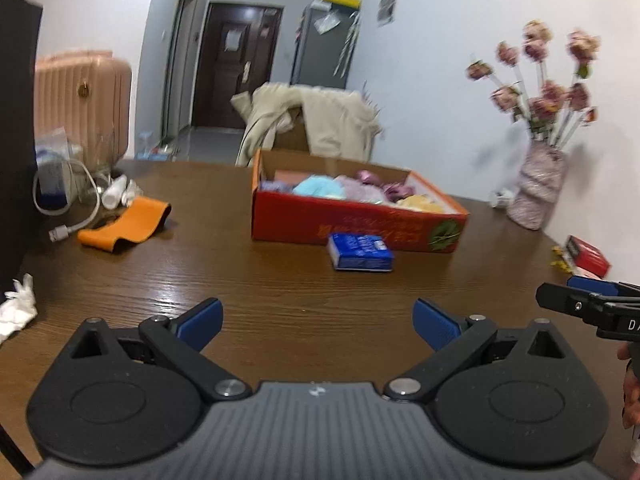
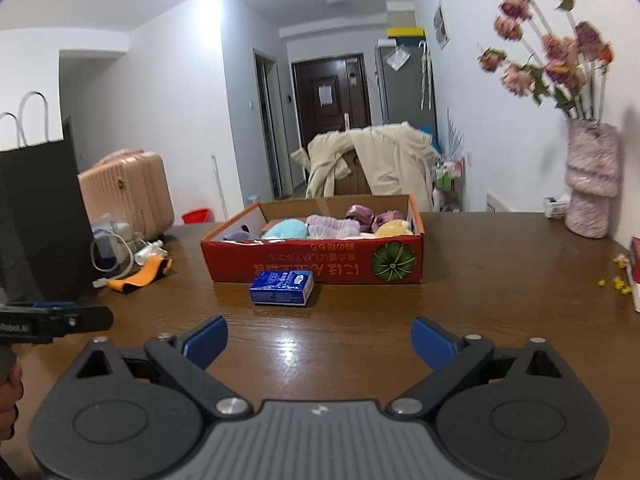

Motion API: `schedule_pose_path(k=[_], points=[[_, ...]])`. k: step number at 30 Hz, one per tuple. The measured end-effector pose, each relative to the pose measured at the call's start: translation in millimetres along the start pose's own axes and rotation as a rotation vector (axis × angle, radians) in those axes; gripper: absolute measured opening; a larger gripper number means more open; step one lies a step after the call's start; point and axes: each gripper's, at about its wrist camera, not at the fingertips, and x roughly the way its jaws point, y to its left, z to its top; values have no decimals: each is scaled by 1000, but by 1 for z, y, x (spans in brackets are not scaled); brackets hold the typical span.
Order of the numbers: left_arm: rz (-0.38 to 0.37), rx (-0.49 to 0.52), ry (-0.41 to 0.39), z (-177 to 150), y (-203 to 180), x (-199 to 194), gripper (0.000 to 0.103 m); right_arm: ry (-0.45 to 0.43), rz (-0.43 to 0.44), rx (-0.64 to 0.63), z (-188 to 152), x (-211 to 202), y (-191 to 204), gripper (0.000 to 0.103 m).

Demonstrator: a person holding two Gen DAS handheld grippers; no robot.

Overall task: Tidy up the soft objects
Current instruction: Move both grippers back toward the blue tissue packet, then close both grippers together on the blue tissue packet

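Note:
A red cardboard box (image 1: 352,224) (image 2: 320,260) stands on the brown table and holds several soft items: a light blue one (image 1: 320,187) (image 2: 286,229), a lilac one (image 2: 332,226), shiny purple ones (image 2: 366,216) and a yellow one (image 1: 424,203) (image 2: 394,230). A blue tissue pack (image 1: 360,253) (image 2: 282,288) lies in front of the box. An orange soft strap (image 1: 128,226) (image 2: 140,276) lies at the left. My left gripper (image 1: 318,322) is open and empty above the table. My right gripper (image 2: 320,340) is open and empty; its fingers also show at the right edge of the left wrist view (image 1: 588,300).
A black paper bag (image 2: 36,216) stands at the table's left with cables and a white bottle (image 1: 114,194) beside it. A vase of pink flowers (image 1: 538,188) (image 2: 592,184) stands at the right by the wall. A red box (image 1: 586,256) lies at the right edge. Crumpled white tissue (image 1: 16,308) lies near left.

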Motion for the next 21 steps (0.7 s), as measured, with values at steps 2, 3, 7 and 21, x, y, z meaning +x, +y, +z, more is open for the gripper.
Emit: schedule_pose_path(k=[2, 3, 7, 21], points=[[-3, -17, 30, 9, 5, 22, 103, 14, 18, -8, 9, 21, 0, 93], [1, -22, 43, 14, 6, 31, 103, 22, 29, -7, 14, 32, -1, 93], [-30, -21, 50, 46, 7, 71, 103, 77, 54, -2, 34, 90, -3, 85], [-236, -160, 224, 54, 20, 217, 25, 185, 188, 211, 30, 240, -16, 26]])
